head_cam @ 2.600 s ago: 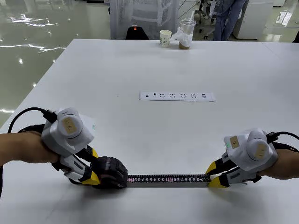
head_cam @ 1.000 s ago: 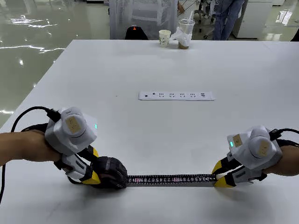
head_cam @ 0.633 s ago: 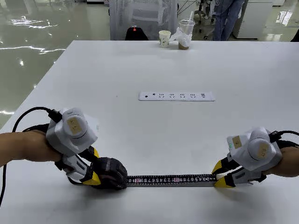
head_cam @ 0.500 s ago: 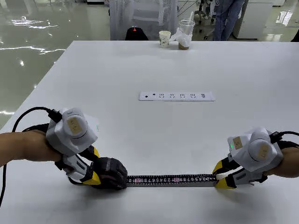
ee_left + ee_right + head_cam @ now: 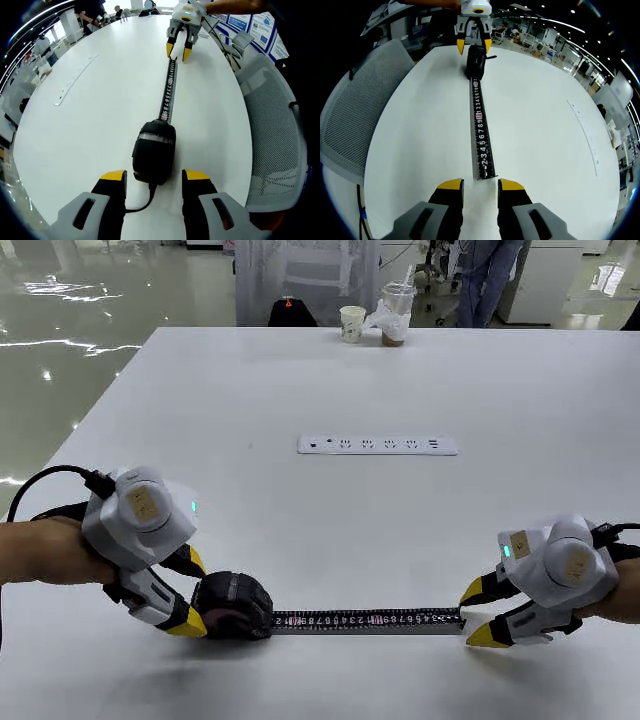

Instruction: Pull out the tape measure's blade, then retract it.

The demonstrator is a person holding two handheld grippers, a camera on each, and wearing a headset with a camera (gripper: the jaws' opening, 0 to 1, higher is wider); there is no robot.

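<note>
The tape measure's case [image 5: 232, 605], just ahead of the left hand-held gripper [image 5: 192, 592], is black with a grey band across its top. Its blade [image 5: 365, 620], reaching from there to the right hand-held gripper [image 5: 474, 614], is dark with white numerals and a few red marks. Both hand-held grippers have pale grey-white bodies, black finger arms, yellow fingertips, a tan label and a small green light. The worktop [image 5: 350, 370] is plain white. Well beyond both hand-held grippers lie a white power strip [image 5: 378, 445] and a white paper cup [image 5: 353, 322] with a greenish print.
</note>
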